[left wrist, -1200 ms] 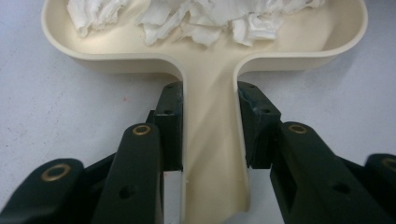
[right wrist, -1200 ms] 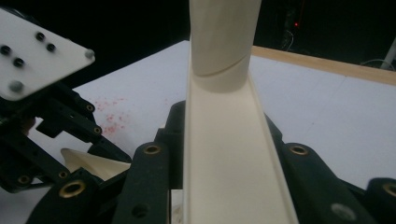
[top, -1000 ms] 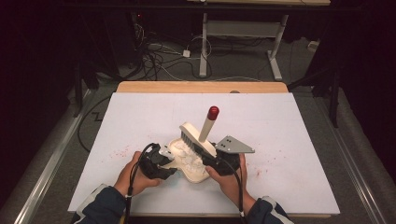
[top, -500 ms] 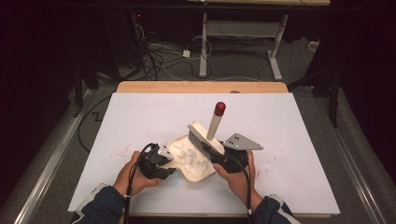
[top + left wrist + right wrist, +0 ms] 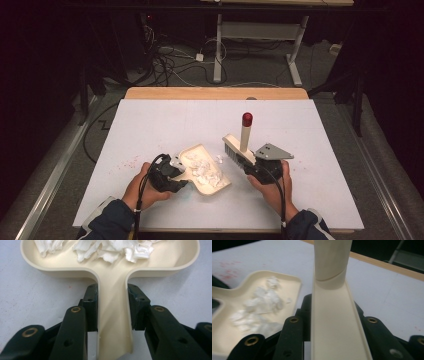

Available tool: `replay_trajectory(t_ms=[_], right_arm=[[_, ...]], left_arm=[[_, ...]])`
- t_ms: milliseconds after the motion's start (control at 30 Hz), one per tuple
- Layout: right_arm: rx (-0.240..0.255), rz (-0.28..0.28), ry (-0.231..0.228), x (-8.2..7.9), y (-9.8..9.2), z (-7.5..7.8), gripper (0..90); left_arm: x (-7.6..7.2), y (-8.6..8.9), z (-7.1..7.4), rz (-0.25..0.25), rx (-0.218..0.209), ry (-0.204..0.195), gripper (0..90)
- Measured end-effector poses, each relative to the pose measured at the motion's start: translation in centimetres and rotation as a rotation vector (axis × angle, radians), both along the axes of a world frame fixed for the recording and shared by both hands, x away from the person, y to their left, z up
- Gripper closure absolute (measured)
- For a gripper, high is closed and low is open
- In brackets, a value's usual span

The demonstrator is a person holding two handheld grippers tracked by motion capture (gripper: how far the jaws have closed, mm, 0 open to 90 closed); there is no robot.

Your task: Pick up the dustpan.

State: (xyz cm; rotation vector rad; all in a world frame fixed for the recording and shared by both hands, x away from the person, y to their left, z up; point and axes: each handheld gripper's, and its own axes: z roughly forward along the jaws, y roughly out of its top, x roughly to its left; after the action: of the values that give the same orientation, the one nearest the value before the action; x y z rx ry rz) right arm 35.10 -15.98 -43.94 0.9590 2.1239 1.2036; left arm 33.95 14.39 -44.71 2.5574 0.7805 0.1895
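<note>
A cream dustpan lies on the white table, with several white paper scraps in it. My left gripper is shut on its handle; the pads press both sides, and the scraps lie in the pan ahead. My right gripper is shut on a cream brush, whose red-tipped handle points up. The brush stands just right of the pan, apart from it. In the right gripper view the brush back runs between the jaws, with the dustpan to the left.
One small scrap lies on the table between pan and brush. Red specks mark the table's left side. A wooden strip runs along the far edge. Beyond it are desk legs and cables on the floor.
My right gripper has carried the brush to the right, off the dustpan, and the handle now stands more upright. The left gripper and the dustpan have kept still.
</note>
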Motion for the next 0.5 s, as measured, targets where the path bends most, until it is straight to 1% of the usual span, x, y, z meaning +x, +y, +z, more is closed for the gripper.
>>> replay_trajectory(t_ms=[33, 67, 133, 167, 233, 367, 467, 500], right_arm=[[-0.009, -0.004, -0.002, 0.6, 0.2, -0.5, 67.4], [-0.018, -0.001, 0.013, 1.0, 0.5, -0.8, 67.5], [-0.005, 0.010, 0.036, 1.5, 1.0, -1.4, 67.5], [-0.003, 0.028, 0.040, 1.5, 1.2, -1.4, 67.5], [-0.021, 0.063, 0.035, 1.1, 1.9, -1.2, 67.4], [-0.003, 0.130, 0.055, 0.0, 3.0, -0.9, 67.5], [-0.008, 0.187, 0.051, -0.7, 3.8, -0.5, 67.5], [-0.002, 0.203, 0.053, -1.0, 4.0, -0.4, 67.5]], left_arm=[[0.0, 0.0, 0.0, 0.000, 0.000, 0.001, 63.4], [0.1, 0.0, 0.0, 0.000, -0.001, 0.001, 63.4], [0.2, 0.0, 0.0, 0.001, -0.004, 0.002, 63.4], [0.2, 0.1, -0.1, 0.002, -0.005, 0.002, 63.4], [0.2, 0.2, -0.1, 0.006, -0.005, 0.006, 63.4], [0.2, 0.3, -0.1, 0.013, -0.007, 0.002, 63.4], [0.2, 0.4, -0.1, 0.015, -0.006, 0.001, 63.4], [0.2, 0.4, -0.1, 0.016, -0.007, 0.002, 63.4]])
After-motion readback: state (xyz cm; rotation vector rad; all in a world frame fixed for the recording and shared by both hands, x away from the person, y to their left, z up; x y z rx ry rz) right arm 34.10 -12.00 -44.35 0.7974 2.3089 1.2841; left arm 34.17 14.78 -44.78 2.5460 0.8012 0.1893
